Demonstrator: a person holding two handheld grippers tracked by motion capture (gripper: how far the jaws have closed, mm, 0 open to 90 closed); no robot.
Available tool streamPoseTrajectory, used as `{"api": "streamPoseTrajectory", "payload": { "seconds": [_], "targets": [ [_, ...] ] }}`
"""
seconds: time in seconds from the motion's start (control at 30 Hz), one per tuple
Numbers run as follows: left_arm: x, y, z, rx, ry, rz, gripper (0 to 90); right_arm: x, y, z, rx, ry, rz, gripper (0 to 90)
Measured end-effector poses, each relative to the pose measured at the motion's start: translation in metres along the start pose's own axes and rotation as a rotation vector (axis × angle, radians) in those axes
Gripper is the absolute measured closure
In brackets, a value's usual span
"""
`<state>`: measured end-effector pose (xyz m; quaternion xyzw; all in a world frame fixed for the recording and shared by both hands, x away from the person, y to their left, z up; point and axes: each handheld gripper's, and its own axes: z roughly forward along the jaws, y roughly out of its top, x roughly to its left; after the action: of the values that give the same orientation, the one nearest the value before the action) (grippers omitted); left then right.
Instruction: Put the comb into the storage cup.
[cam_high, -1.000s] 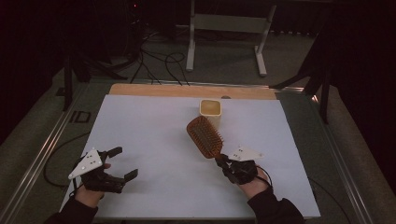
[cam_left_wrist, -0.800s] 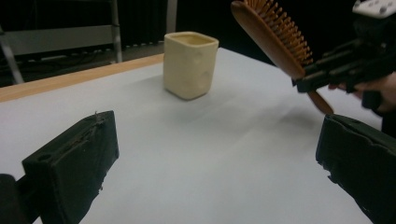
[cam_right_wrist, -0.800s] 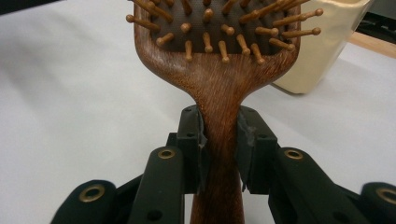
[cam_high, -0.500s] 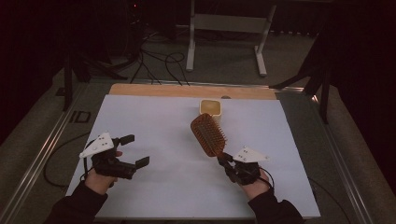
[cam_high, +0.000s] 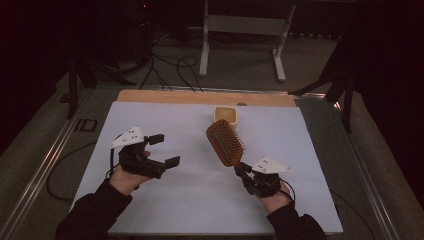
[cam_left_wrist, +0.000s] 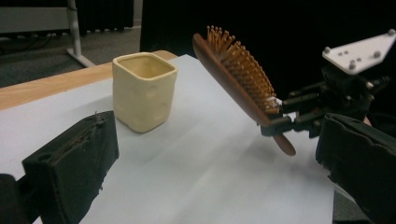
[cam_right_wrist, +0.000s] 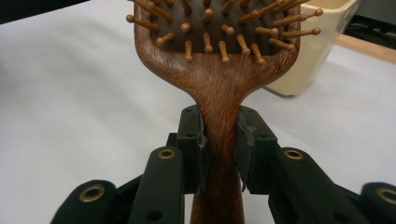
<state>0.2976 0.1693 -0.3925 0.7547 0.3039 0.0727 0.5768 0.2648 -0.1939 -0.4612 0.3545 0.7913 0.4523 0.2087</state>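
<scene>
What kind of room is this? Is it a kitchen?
Probably not a kitchen; it looks like a dim lab or workshop. Cables trail over the floor, a metal stand waits behind, and the table wears plain white sheeting.

From my right claw's camera, the hairbrush (cam_right_wrist: 219, 70) ran off the top edge, so I lost most of its bristled head, and its handle end sank out of sight below the claw's jaws. Behind the hairbrush, the cream cup (cam_right_wrist: 308, 51) was half covered and cropped at the top.
</scene>
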Motion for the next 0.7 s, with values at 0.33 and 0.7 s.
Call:
{"api": "streamPoseTrajectory", "payload": {
  "seconds": [0.33,0.7],
  "targets": [
    [-0.002,0.020,0.029,0.039,-0.033,-0.105,0.1,0.000,0.000,0.000,0.003,-0.007,-0.007,72.9],
    [-0.011,0.029,0.063,0.059,-0.077,-0.152,0.1,0.001,0.000,0.000,0.005,-0.006,-0.009,72.9]
  ]
}}
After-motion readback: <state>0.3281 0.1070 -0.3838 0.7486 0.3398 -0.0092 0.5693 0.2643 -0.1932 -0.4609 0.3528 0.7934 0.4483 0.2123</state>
